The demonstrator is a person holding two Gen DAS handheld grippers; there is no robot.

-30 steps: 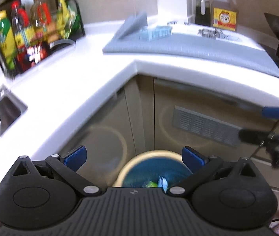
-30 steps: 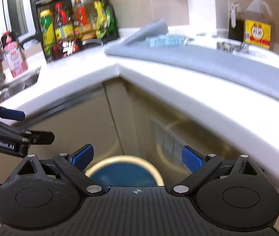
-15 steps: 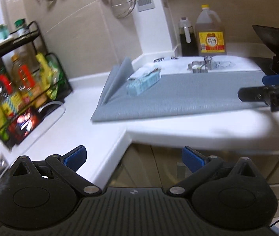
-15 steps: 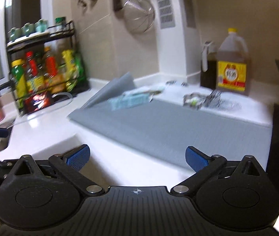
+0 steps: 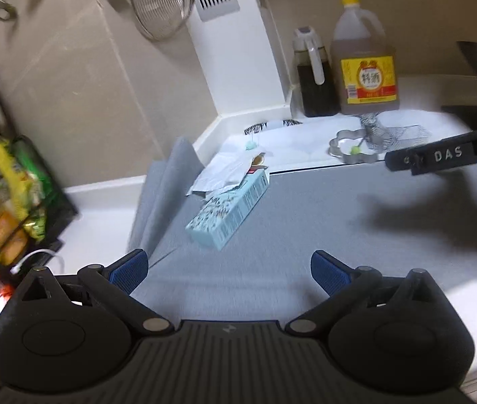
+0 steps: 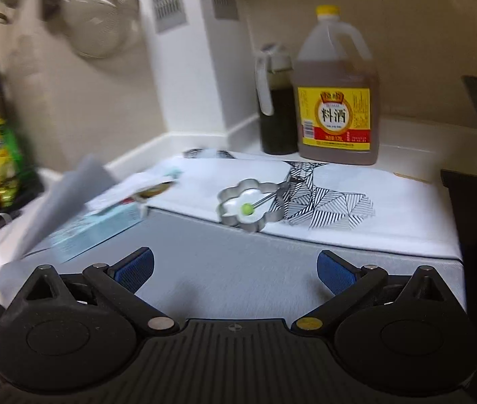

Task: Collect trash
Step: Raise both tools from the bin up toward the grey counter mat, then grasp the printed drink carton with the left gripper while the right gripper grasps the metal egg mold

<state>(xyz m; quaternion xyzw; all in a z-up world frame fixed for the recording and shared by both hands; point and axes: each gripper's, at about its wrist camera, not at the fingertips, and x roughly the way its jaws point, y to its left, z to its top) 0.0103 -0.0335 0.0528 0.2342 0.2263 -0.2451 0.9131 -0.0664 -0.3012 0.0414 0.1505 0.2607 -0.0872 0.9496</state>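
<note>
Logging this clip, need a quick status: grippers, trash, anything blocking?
Left gripper open, empty. Right gripper open, empty. Light-blue carton and crumpled paper lie on grey mat, untouched. Nothing in the way.

A home kitchen: white counter [image 5: 103, 208], hanging strainer [image 5: 161, 0], cooking-wine jug [image 6: 337, 94], condiment rack [image 5: 9, 202]

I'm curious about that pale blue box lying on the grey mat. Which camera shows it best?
The left wrist view: the pale blue box lies near the middle, whole and fairly sharp, with torn white paper at its far end. In the right wrist view, the box sits at the left, blurred and partly hidden behind the grey mat's raised fold.
</note>
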